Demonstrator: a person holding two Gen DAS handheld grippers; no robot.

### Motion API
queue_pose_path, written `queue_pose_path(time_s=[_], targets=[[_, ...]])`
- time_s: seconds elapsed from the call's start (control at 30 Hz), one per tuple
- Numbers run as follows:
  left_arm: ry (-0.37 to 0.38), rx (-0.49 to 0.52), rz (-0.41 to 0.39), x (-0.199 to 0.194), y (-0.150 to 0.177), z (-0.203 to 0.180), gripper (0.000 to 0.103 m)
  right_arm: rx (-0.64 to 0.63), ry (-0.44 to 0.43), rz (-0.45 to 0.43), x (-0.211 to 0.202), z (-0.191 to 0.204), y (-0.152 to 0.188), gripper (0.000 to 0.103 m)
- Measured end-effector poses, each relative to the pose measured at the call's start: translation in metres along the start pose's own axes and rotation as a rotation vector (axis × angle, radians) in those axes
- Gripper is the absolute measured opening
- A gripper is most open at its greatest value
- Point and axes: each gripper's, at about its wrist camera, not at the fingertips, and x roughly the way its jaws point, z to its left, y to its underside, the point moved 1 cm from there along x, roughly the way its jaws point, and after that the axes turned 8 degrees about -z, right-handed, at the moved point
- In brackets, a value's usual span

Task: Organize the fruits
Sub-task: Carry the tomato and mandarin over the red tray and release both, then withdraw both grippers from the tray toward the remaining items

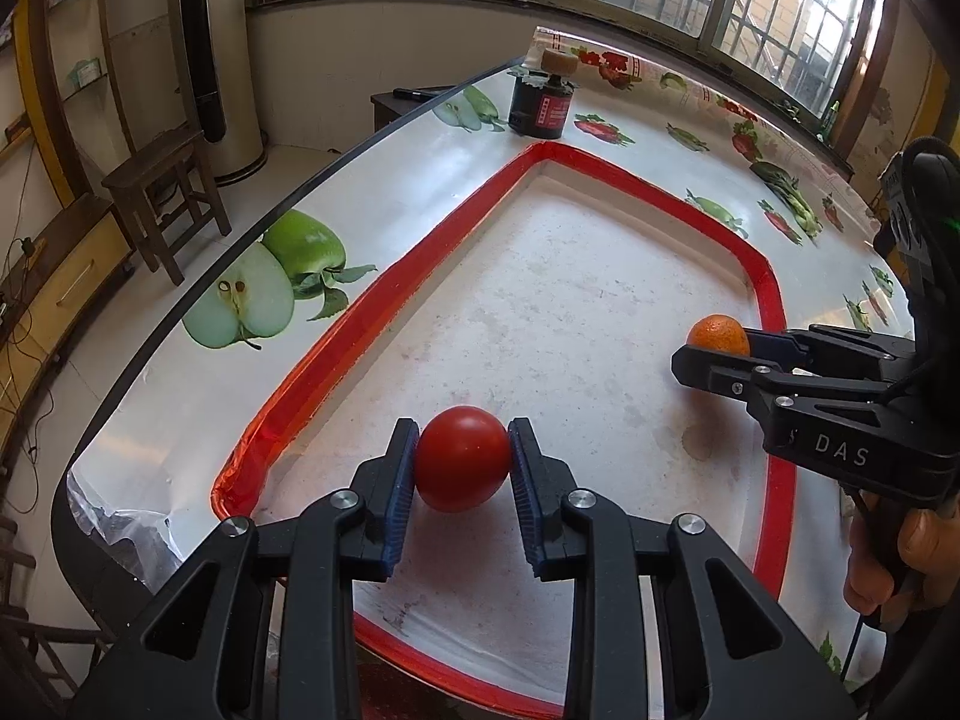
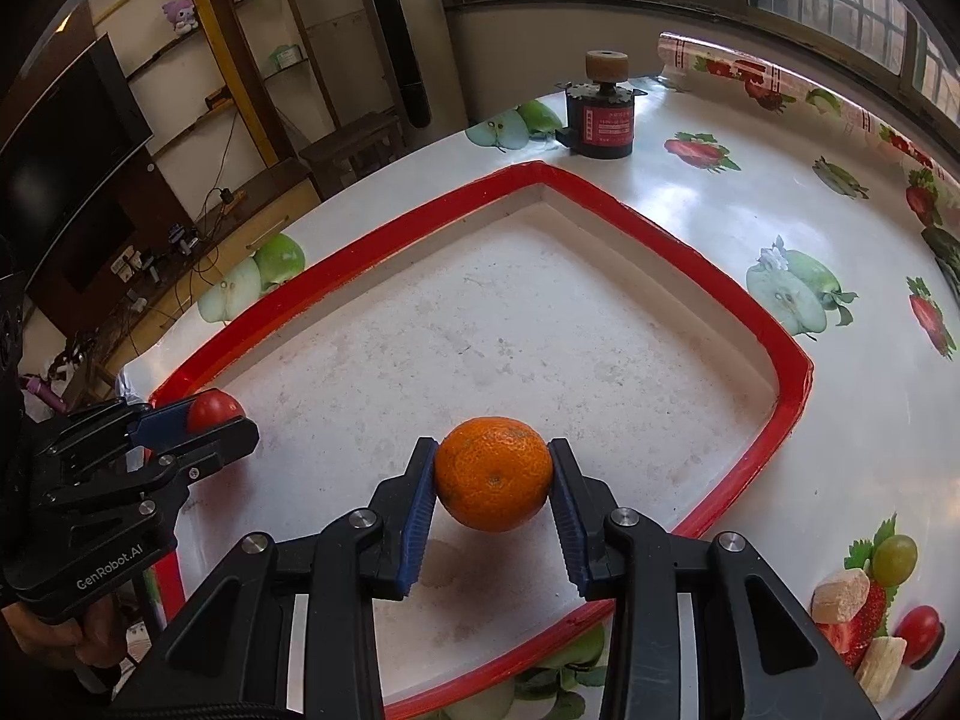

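Tomato [image 1: 462, 459] and orange [image 2: 493, 473] are the two fruits here, each clamped in its own gripper above the red-rimmed tray [image 1: 384, 312]. The tomato is smooth, glossy and evenly red, round with a slightly narrower underside. It sits between the blue ribbed pads [image 1: 401, 498] of the left gripper [image 1: 463, 468], which press on its two sides; the jaws stand narrow, closed on the fruit. It hangs over the tray's near left part, close to the left rim, with its shadow falling on the worn white tray floor.

The orange is bright, with pitted skin and a small dark dimple facing the camera. The right gripper [image 2: 492, 480] holds it the same way, blue pads [image 2: 420, 516] against both sides, jaws narrow around it. It is over the tray's near right part, inside the rim.

Seen from the left wrist, the orange [image 1: 717, 333] shows only partly beyond the right gripper's black fingers [image 1: 708, 369], and a hand [image 1: 888, 564] grips that tool's handle.

Beyond the tray's far corner, a black cylinder with a red label [image 1: 540, 105] stands on the fruit-printed tablecloth [image 1: 384, 180].
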Motion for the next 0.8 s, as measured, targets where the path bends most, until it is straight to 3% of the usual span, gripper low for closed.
queue_pose_path(time_s=[0.1,0.17,0.23,0.27,0.8], targets=[[-0.003,-0.011,0.015,0.003,0.003,0.001,0.029,0.000,0.003,0.017,0.005,-0.001,0.003,0.038],[-0.012,-0.011,0.021,0.004,0.002,0.000,0.030,0.002,-0.002,0.014,0.004,-0.001,0.003,0.047],[-0.027,-0.007,0.025,0.003,0.002,-0.001,0.048,0.001,0.010,-0.002,0.000,-0.001,0.002,0.070],[-0.033,-0.006,0.018,0.001,0.001,-0.001,0.049,-0.002,0.010,-0.011,-0.003,-0.001,0.002,0.071],[-0.026,0.031,-0.056,-0.040,-0.004,-0.025,0.049,0.030,0.020,-0.112,-0.077,-0.016,0.018,0.071]])
